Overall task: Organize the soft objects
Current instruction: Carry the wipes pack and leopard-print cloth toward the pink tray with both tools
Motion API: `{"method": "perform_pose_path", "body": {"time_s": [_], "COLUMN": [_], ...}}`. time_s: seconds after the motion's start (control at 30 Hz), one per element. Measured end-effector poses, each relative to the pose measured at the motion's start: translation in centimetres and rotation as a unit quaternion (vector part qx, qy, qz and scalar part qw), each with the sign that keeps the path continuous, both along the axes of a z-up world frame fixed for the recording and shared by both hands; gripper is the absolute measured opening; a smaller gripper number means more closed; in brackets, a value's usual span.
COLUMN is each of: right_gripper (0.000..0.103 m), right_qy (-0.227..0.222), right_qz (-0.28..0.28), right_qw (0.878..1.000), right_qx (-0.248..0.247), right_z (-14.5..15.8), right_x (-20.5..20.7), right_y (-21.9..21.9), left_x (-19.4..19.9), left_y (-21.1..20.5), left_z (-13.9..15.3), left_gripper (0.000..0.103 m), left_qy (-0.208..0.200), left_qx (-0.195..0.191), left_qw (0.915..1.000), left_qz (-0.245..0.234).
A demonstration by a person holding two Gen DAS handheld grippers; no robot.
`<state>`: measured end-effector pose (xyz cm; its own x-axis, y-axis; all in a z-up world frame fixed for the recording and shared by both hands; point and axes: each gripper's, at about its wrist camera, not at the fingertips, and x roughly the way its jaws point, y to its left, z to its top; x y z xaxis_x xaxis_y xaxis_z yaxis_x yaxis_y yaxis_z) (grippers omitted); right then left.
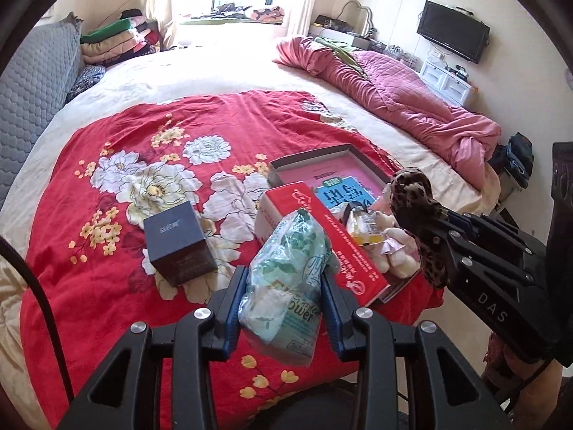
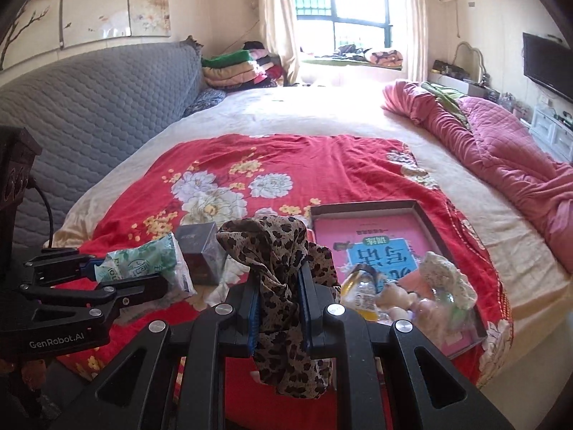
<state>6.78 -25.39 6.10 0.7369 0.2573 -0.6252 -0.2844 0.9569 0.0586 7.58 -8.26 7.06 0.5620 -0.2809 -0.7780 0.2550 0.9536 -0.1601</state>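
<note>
My left gripper [image 1: 284, 290] is shut on a pale green tissue pack [image 1: 290, 276], held above the red floral cloth [image 1: 143, 136]. It also shows in the right wrist view [image 2: 143, 261]. My right gripper [image 2: 277, 304] is shut on a leopard-print scarf [image 2: 279, 286], which also shows in the left wrist view [image 1: 419, 215], held near the shallow box tray [image 2: 422, 211]. The tray holds a pink and blue book [image 2: 383, 251], a small plush toy [image 2: 394, 297], a snack packet [image 2: 361, 294] and a lace item [image 2: 447, 279].
A dark cube box [image 1: 177, 243] and a red carton [image 1: 322, 236] lie on the cloth. A pink quilt [image 1: 412, 96] is bunched at the right. A grey padded headboard [image 2: 89, 107] stands at the left, folded blankets [image 2: 236, 68] behind it.
</note>
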Motion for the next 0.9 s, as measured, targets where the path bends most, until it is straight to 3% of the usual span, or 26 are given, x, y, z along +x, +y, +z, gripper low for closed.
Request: {"method": "perform_pose_path", "body": {"time_s": [0.4,0.9], "right_gripper": [0.018,0.018], "right_qy": [-0.012,-0.001], "right_qz": [-0.068,-0.126], "right_qw": [0.997,0.991], "right_qx": [0.026,0.043], "right_z": [0.8,0.0], "right_x": [-1.2,0.6], "right_y": [-7.0,-13.1], "left_x": [0.4,5.5], "left_y": [-6.4,-12.0], "left_z": [0.8,-2.1], "left_gripper": [0.039,0.039], "left_qy": [-0.008,0.024], "left_qx": [0.019,0.012], "left_qw": [0.9988,0.9964], "left_qz": [-0.045,-0.080]}}
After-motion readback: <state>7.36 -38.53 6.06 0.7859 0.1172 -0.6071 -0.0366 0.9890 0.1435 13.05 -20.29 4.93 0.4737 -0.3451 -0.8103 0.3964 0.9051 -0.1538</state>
